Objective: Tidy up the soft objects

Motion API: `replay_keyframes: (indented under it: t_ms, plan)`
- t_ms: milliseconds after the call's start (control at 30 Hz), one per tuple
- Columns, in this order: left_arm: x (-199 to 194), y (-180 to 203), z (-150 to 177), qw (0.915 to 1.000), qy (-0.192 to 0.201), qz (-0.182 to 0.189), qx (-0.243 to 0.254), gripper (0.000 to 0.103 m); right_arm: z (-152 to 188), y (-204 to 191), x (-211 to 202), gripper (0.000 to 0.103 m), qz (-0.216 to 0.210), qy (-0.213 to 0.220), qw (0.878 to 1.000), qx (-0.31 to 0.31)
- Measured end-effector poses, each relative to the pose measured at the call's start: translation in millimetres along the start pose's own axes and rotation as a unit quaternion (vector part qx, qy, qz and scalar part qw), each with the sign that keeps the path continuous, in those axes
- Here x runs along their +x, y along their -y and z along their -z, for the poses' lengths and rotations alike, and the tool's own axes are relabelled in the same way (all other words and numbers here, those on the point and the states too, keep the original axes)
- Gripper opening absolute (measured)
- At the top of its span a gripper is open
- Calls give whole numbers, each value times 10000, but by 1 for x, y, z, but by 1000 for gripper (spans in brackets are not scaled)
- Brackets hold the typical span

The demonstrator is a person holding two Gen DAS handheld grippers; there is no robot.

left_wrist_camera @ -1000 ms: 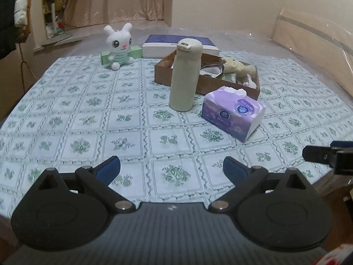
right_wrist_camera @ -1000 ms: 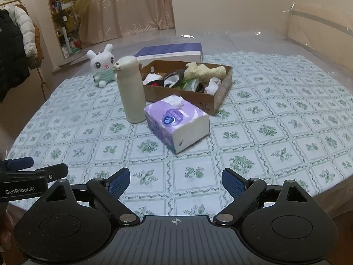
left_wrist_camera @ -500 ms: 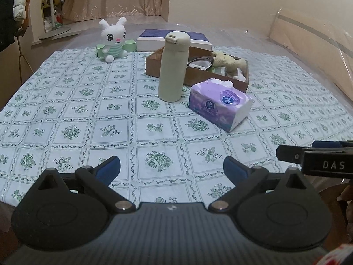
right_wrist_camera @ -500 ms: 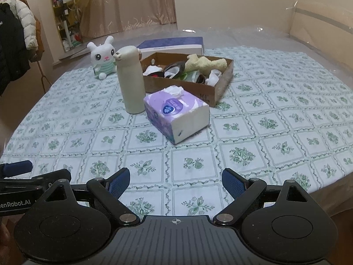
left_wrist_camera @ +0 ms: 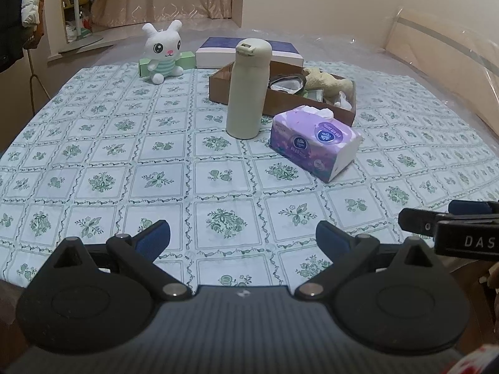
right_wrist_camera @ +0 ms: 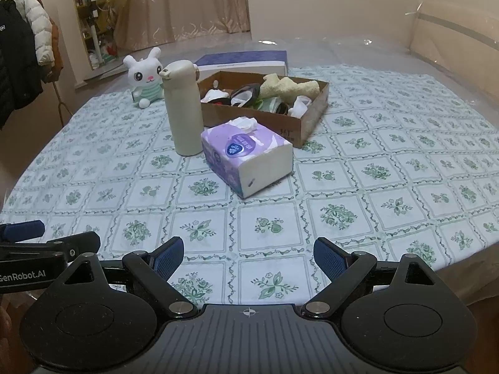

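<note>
Both tools hung over the near edge of the counter [left_wrist_camera: 93, 143], angled down, jaws spread wide and empty: the left tool [left_wrist_camera: 243, 233] and the right tool [right_wrist_camera: 248, 254] side by side. The bunny [left_wrist_camera: 162, 51] sat at the far side, well apart from the box [right_wrist_camera: 308, 118] of soft things. I judged it best to reach past the flask [right_wrist_camera: 184, 109] without knocking it and pinch the bunny's body.

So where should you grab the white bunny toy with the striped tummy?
Probably around the white plush rabbit's round head, coming from the front. It sits upright facing the grippers, and the green box behind it blocks the back. Both the left gripper and right gripper are open.
</note>
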State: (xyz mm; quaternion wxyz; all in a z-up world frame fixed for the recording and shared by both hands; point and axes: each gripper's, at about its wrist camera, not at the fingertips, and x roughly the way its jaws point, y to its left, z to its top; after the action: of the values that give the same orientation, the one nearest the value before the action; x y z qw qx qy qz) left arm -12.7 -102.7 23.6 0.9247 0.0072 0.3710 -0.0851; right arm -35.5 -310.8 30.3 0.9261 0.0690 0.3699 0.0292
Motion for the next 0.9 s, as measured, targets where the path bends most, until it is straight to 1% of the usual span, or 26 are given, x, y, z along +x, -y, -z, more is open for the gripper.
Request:
replay_keyframes:
  t_ms: [900]
  plan:
    - [-1, 1, -1, 10000, 38, 22, -36, 99, -2, 0, -1, 90, 32, 22, 10000, -25]
